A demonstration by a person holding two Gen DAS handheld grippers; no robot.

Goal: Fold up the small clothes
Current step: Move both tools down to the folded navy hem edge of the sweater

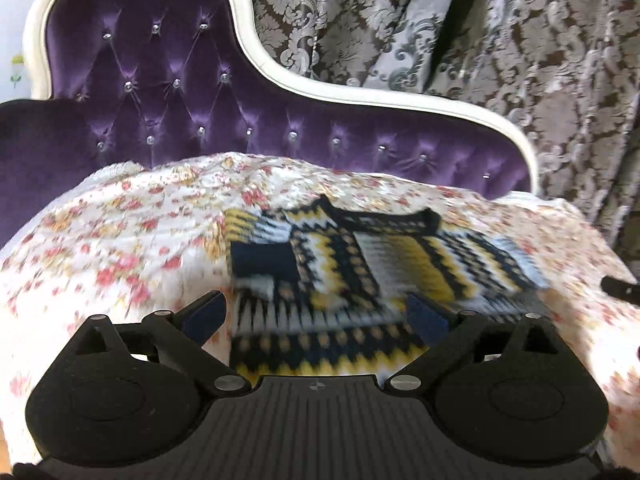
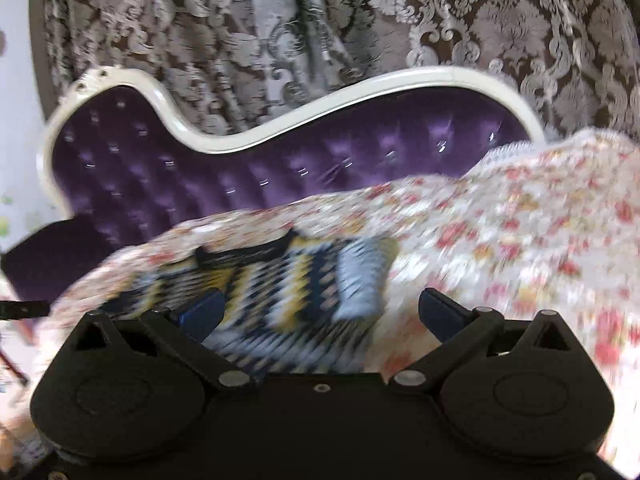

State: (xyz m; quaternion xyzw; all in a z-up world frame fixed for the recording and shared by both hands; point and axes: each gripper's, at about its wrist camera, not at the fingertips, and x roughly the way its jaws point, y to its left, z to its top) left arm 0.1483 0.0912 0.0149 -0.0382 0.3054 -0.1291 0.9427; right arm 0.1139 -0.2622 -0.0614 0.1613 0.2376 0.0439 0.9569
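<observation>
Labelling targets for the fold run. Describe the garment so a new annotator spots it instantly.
Start at the purple tufted sofa back with its white frame. Below it lies a floral blanket, and the knit sweater lies flat on that. Its bold zigzag bands of navy, yellow and white stand apart from the blanket's small pink flowers.
</observation>
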